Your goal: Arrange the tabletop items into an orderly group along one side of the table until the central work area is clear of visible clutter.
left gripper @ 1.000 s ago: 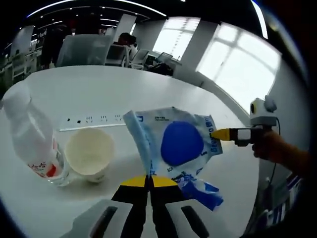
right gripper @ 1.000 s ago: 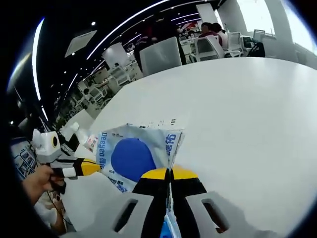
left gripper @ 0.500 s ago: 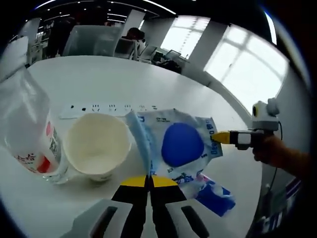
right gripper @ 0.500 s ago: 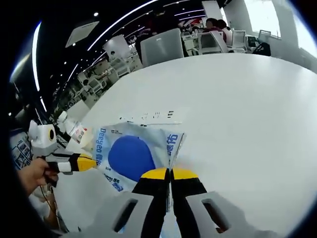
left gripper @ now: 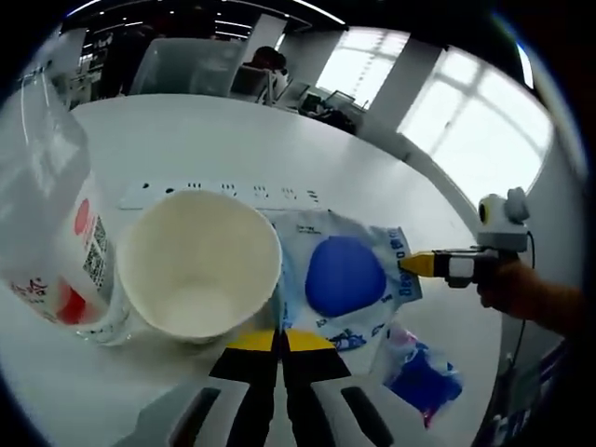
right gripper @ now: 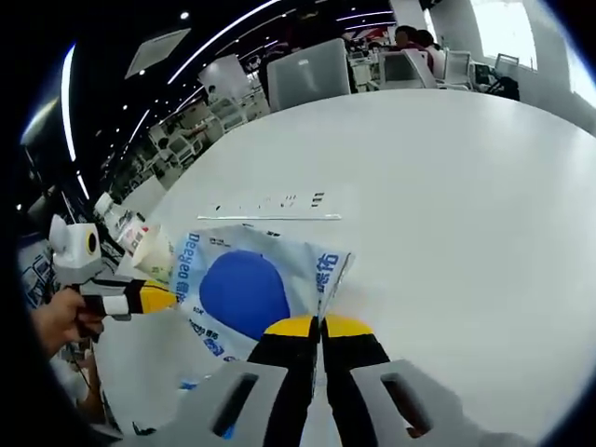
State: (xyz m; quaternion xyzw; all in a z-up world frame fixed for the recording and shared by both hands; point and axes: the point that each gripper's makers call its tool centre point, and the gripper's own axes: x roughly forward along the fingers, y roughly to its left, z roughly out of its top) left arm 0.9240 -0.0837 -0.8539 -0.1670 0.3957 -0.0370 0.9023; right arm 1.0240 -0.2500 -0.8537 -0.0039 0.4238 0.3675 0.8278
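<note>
A white and blue packet (left gripper: 343, 275) with a big blue circle is stretched between both grippers, low over the white table (left gripper: 214, 140). My left gripper (left gripper: 281, 333) is shut on its near edge. My right gripper (left gripper: 415, 264) comes in from the right, pinching the far edge. In the right gripper view the packet (right gripper: 244, 291) spreads out ahead of my right gripper (right gripper: 321, 324), which is shut on its corner, and my left gripper (right gripper: 156, 298) holds the opposite side. A white paper cup (left gripper: 197, 263) stands upright just left of the packet, beside a clear plastic bottle (left gripper: 51, 233).
A white power strip (left gripper: 219, 194) lies flat behind the cup and packet. A smaller blue wrapper (left gripper: 424, 377) lies at the lower right. Bare table (right gripper: 447, 186) stretches away beyond the packet. Chairs and desks stand past the far edge.
Both grippers have carried the packet lower and toward the cup and bottle, which now loom larger in the left gripper view. The packet's edge now lies against the cup.
</note>
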